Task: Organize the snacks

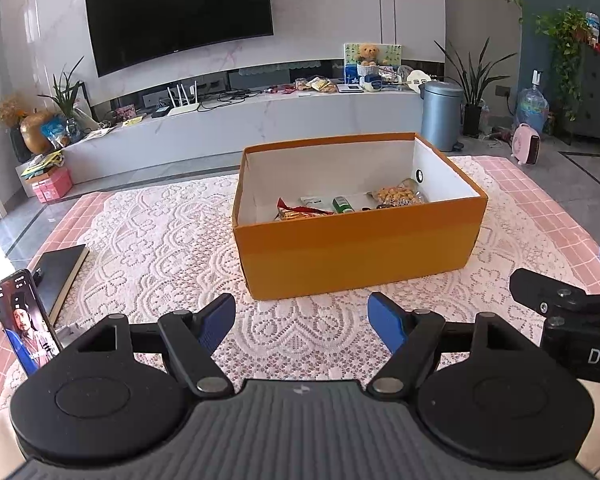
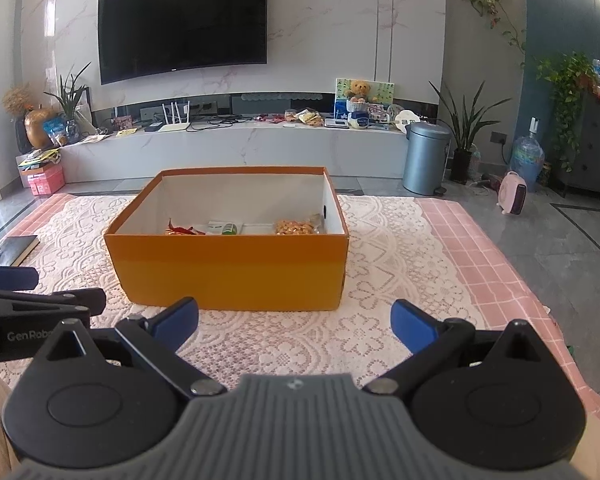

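Observation:
An open orange box (image 1: pixel 356 252) (image 2: pixel 228 268) stands on the lace tablecloth ahead of both grippers. Inside lie a red snack packet (image 1: pixel 300 211) (image 2: pixel 182 230), a green-capped item (image 1: pixel 342 204) (image 2: pixel 229 229), a white packet (image 1: pixel 314 200) and a clear bag of golden snacks (image 1: pixel 398 195) (image 2: pixel 296 227). My left gripper (image 1: pixel 302 322) is open and empty, a short way in front of the box. My right gripper (image 2: pixel 294 322) is open and empty, also in front of the box. The right gripper shows at the right edge of the left wrist view (image 1: pixel 572 308).
A black notebook (image 1: pixel 60 272) (image 2: pixel 14 248) lies at the table's left. A phone (image 1: pixel 22 320) playing a video stands at the near left. A TV stand with clutter, a grey bin (image 1: pixel 440 114) and plants lie beyond the table.

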